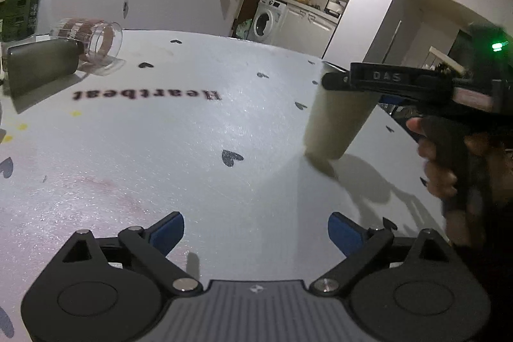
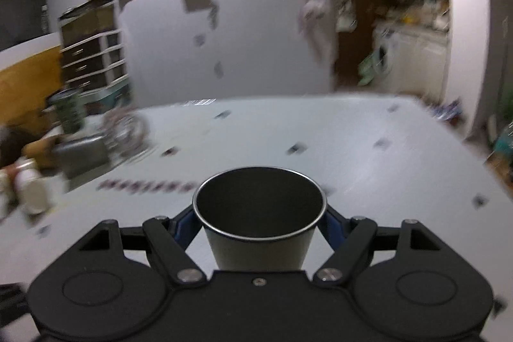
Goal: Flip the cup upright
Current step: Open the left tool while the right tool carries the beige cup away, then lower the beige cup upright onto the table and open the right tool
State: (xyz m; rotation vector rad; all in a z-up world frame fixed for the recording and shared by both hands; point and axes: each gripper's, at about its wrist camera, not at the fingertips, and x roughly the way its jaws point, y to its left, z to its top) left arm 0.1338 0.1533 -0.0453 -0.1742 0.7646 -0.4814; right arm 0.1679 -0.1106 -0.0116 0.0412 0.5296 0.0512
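A grey metal cup point(image 2: 259, 223) with a shiny rim stands mouth-up between the blue pads of my right gripper point(image 2: 259, 221), which is shut on it just below the rim. In the left wrist view the same cup point(image 1: 336, 124) is upright at the table's right side, its base at or just above the surface, with the right gripper point(image 1: 333, 80) clamped near its top. My left gripper point(image 1: 256, 233) is open and empty, low over the near part of the white table point(image 1: 192, 149).
A clear glass with a brown pattern point(image 1: 93, 40) lies on its side at the far left, next to a dark flat pouch point(image 1: 41, 66) and a green can point(image 1: 21, 12). The table's far edge drops off toward a kitchen.
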